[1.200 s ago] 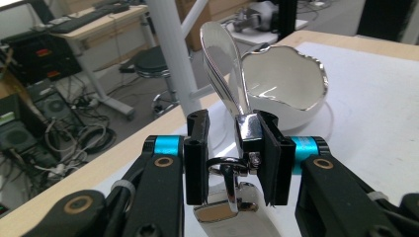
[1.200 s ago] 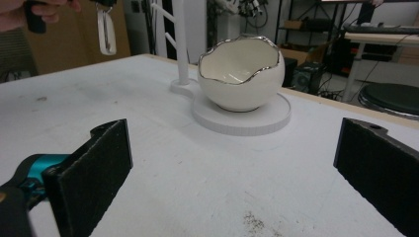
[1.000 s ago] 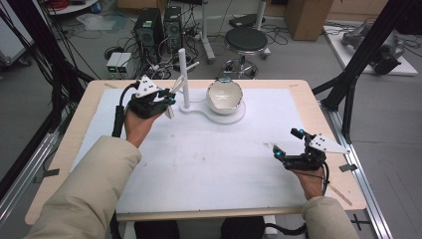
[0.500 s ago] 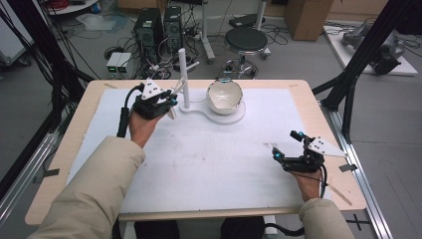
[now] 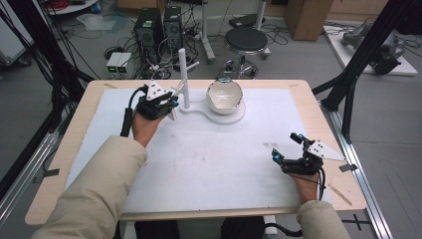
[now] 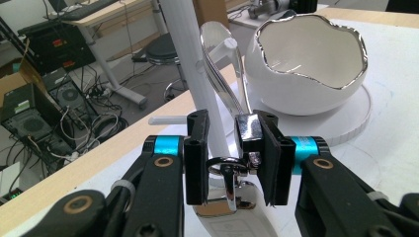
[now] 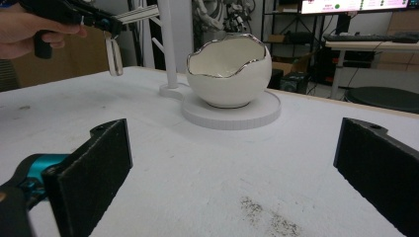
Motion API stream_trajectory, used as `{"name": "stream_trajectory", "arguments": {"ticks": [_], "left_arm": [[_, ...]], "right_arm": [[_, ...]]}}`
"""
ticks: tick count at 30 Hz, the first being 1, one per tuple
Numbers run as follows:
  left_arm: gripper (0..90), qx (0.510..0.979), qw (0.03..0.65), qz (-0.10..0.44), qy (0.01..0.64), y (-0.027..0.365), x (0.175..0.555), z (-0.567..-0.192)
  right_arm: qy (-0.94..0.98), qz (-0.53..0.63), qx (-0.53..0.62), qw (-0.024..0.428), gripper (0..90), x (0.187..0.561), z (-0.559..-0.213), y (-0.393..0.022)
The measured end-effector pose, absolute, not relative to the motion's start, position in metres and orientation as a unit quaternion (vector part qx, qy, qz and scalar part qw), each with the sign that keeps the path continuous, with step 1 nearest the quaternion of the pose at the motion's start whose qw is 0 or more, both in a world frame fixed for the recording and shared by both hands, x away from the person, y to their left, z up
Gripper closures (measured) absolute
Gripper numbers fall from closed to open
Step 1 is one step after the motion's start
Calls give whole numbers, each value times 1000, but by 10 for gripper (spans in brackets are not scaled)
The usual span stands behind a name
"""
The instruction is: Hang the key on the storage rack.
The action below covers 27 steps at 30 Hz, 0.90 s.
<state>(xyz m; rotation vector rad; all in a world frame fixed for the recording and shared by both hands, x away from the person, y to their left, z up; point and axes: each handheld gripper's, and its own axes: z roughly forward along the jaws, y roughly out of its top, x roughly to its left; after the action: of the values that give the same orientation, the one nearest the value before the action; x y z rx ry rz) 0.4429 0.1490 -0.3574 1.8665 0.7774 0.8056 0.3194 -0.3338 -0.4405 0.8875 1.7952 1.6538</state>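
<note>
Left gripper view shows the left hand-held gripper point(image 6: 228, 163) clamped on a key ring with a white fob point(image 6: 232, 210) beside the white stand point(image 6: 190, 64) near the bench's far edge, while the right hand-held gripper point(image 7: 232, 177) rests open near the right edge.

**A cluttered lab floor behind a pale work table**

A wooden table point(image 5: 318, 107) with rounded corners is set in the middle of the room and is covered by a white mat point(image 5: 209, 159). A grey floor point(image 5: 393, 129) is seen around it. Behind the table, two black computer towers point(image 5: 158, 31) are stood side by side, with tangled cables point(image 5: 45, 45) spread to their left. A round black stool point(image 5: 248, 40) is placed just beyond the far edge. A cardboard box point(image 5: 304, 17) is seen further back on the right. Black frame struts point(image 5: 361, 55) are angled down at the right, and more at the left. A lit monitor point(image 7: 356, 5) over a desk point(image 7: 373, 45) is shown in the right gripper view.
</note>
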Motion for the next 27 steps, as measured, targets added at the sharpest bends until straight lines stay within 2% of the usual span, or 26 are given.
{"name": "stream_trajectory", "arguments": {"ticks": [27], "left_arm": [[682,771,447,316,325,148,451,-375]], "right_arm": [[664,605,332,290,5,317,-449,-330]]}}
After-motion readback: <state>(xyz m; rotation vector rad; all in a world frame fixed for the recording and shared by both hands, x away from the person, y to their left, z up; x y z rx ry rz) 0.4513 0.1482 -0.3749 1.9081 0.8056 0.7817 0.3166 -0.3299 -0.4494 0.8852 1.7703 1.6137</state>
